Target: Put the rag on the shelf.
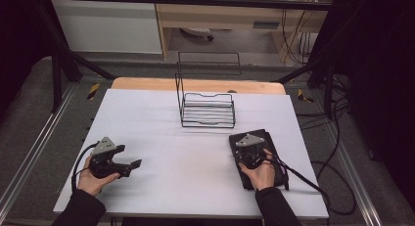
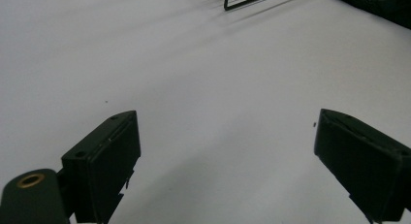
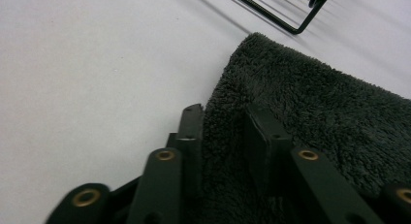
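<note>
- Bench (image 1: 161, 138): a white-topped surface with a bare wooden strip along its far edge.
- Dark towel (image 1: 272, 143): a folded, dark, fleecy cloth lying flat near the right edge of the bench, toward the near side; in the right gripper view its pile and its left border are plain (image 3: 310, 103).
- Right gripper (image 1: 251, 155): held by the person's right hand (image 1: 262, 176) directly over the towel; in the right gripper view (image 3: 225, 136) its two fingers straddle the towel's left border, one finger (image 3: 191, 132) just outside the cloth on the bench, the other (image 3: 264, 136) sunk into the pile. The gap between them is narrow with a ridge of towel in it, and the pads press on this fold.
- Left gripper (image 1: 128, 165): held by the left hand (image 1: 93, 179) near the left edge of the bench, well apart from the towel; in the left gripper view (image 2: 228, 151) its fingers stand wide apart above bare bench, with nothing between them.
- Wire rack (image 1: 208, 108): a black wire frame standing at the middle of the bench near the far edge, beyond the towel and apart from it.
</note>
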